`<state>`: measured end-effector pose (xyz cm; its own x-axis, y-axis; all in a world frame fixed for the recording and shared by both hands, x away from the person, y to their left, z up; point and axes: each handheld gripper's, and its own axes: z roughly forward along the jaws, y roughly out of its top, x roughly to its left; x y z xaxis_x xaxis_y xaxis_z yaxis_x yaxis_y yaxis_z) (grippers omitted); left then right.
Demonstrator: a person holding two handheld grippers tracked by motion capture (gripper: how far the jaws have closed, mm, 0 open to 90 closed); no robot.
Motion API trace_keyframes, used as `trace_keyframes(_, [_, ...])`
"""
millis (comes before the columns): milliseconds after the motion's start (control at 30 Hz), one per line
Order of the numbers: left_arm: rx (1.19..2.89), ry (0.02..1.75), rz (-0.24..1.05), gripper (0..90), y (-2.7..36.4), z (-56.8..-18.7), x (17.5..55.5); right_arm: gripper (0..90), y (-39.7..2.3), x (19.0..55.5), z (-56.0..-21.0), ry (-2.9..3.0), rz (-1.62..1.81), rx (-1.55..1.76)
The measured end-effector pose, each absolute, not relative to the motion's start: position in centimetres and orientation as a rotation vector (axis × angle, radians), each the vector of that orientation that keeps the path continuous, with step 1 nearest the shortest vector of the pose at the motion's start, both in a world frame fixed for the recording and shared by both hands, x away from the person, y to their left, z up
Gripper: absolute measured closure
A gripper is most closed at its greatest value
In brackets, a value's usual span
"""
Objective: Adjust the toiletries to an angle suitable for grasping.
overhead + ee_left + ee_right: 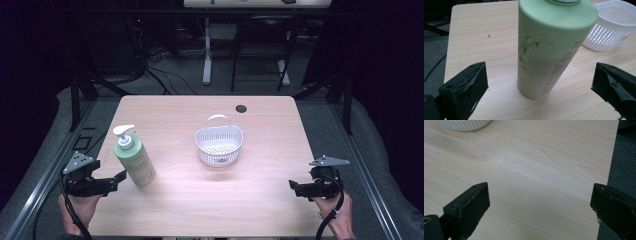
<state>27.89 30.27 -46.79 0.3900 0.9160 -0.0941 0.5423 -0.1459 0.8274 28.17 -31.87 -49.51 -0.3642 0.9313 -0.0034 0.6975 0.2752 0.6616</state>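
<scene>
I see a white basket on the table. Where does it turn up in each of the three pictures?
High view: the white basket stands near the table's middle, right of the green pump bottle.
Left gripper view: at the top right corner, behind the bottle.
Right gripper view: just its ribbed bottom edge at the top left.
Shared landmark: the light wooden tabletop.

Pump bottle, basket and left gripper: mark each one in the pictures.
pump bottle point(135, 162), high view, on the green body below the pump.
basket point(219, 146), high view, on its white slatted front wall.
left gripper point(119, 178), high view, between its open jaw tips beside the bottle.
</scene>
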Motion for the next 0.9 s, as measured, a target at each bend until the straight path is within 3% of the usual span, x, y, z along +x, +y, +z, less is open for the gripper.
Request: trace_keyframes(900, [1.779,1.199,0.608,0.0,28.3,-44.1,29.6,3.5,-31.6,28.4,-49.5,2.169,0.803,1.462])
